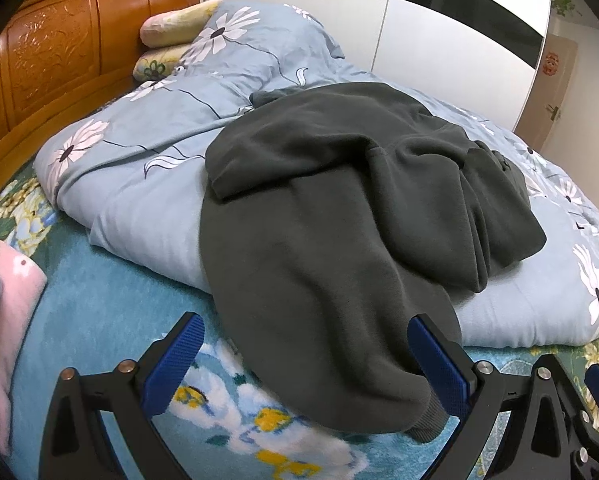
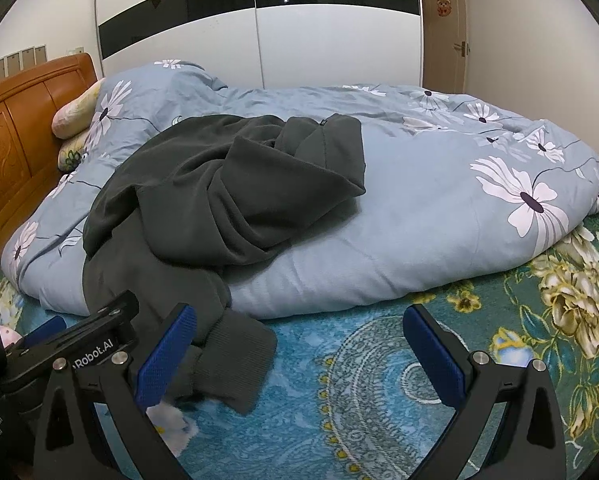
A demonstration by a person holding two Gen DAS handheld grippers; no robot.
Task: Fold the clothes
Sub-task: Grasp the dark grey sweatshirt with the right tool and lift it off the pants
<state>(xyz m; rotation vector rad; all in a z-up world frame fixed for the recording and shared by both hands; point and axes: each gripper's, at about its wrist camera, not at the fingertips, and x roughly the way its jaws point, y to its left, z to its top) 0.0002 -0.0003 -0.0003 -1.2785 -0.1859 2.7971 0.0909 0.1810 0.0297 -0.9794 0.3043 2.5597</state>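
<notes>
**Dark garment heaped on a quilt, both tools wide**

The dark grey-green fleece garment lies in a loose heap on the pale blue flowered quilt, not flat and not in a neat fold. One sleeve hangs off the quilt's near edge onto the patterned bedspread, and its ribbed cuff rests there. In the right wrist view the bulk of the garment sits at 10 o'clock and the cuff at 8 o'clock.

The left tool stands wide with the sleeve end between its blue pads, which do not pinch the cloth; this placement suits a grip near the cuff. The right tool is likewise wide, with its left pad just beside the cuff and bare bedspread between its fingers.

Beyond the quilt, at 10 to 11 o'clock, two pillows lean on the carved wooden headboard; a white wardrobe with a black band stands at 12 o'clock.
</notes>
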